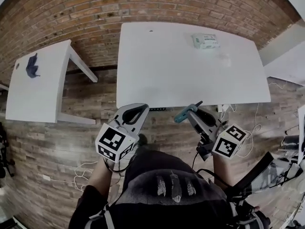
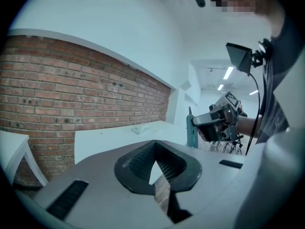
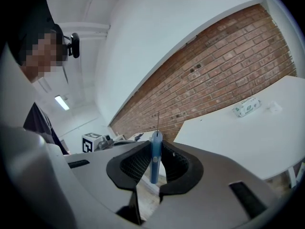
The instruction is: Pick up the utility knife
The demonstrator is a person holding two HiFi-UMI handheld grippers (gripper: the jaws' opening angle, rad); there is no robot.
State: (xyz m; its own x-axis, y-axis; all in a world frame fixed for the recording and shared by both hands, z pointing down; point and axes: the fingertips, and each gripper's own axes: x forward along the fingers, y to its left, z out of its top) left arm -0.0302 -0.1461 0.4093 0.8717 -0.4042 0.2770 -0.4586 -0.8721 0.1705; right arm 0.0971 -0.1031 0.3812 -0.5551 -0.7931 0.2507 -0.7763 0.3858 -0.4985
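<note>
In front of the near edge of the white table (image 1: 190,75), both grippers are held in the air above the floor (image 1: 57,142), side by side and apart.

**Right gripper (image 3: 155,149).** The jaws pinch the utility knife (image 3: 155,159) by its teal body, one ribbed pad on each flat side. In the right gripper view the knife stands upright between the pads, with a thin blade projecting from its upper end. In the head view the right gripper (image 1: 191,114) shows the teal end of the utility knife (image 1: 182,115) protruding from the jaws just short of the table edge. The knife is clear of the table surface.

**Left gripper (image 2: 154,149).** The jaws are pressed together at the tips, with nothing between the pads. In the head view the left gripper (image 1: 137,111) points toward the table edge.

**Surroundings.**
- A small white packet (image 1: 206,41) lies near the far right of the table.
- A separate side table (image 1: 43,94) stands to the left and carries a dark blue item (image 1: 32,66).
- A brick wall (image 2: 71,89) runs behind the table.
</note>
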